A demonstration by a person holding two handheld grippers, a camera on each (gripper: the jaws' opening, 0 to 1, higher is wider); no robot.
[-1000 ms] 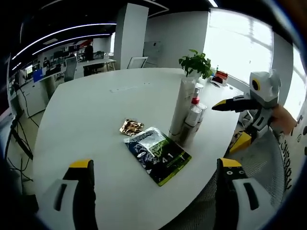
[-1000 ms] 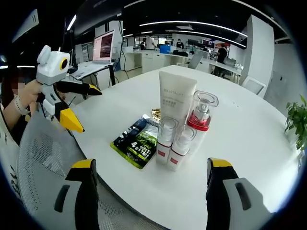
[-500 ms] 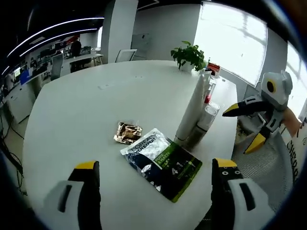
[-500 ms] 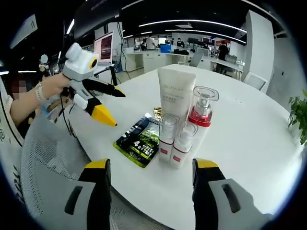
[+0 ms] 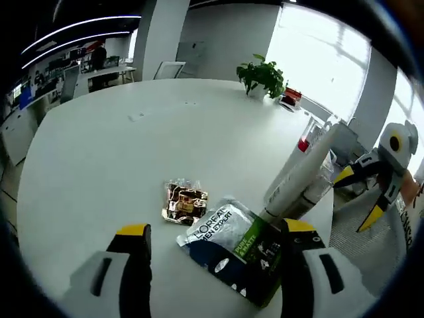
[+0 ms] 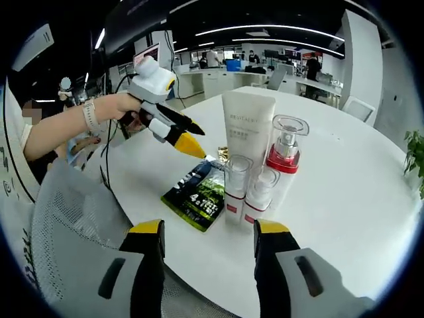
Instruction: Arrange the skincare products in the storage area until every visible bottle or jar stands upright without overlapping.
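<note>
In the right gripper view, the right gripper [image 6: 209, 233] rises at 6 o'clock, its yellow-tipped jaws spread with nothing between them, over a grey mesh chair back [image 6: 63, 245]. Just beyond, on the smooth round white table [image 6: 344, 199], lies a glossy dark-and-green flat sachet [image 6: 193, 196]. At its 3 o'clock stand two small white bottles with clear caps [image 6: 246, 192], touching each other; behind them a clear pump bottle with a red collar [image 6: 285, 152] and a tall matte white squeeze tube [image 6: 247, 136], all upright and close together. At 10 o'clock a hand holds the left gripper [image 6: 184, 134], jaws slightly parted, tips above the sachet.

In the left gripper view, beyond the sachet at 12 o'clock lies a crinkled gold foil packet [image 5: 185, 201]; farther off stands a green potted plant [image 5: 262, 75].
</note>
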